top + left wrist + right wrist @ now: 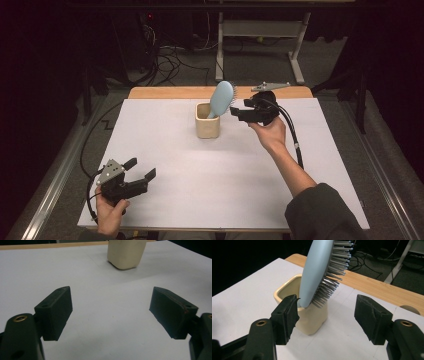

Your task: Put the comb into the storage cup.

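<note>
The pale blue hairbrush (pixel 317 272) is standing handle-down in the cream cup (pixel 312 320), leaning with its long axis tilting up, just ahead of your right gripper (pixel 327 315), whose jaws are gaping empty around it. Your left gripper (pixel 140 172) is resting wide and empty, well apart.

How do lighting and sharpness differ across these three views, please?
High view: white table bright, surroundings very dark. Left gripper view: left gripper close and soft-edged, cream cup cropped. Right gripper view: blue hairbrush sharp, background black on the left.
</note>
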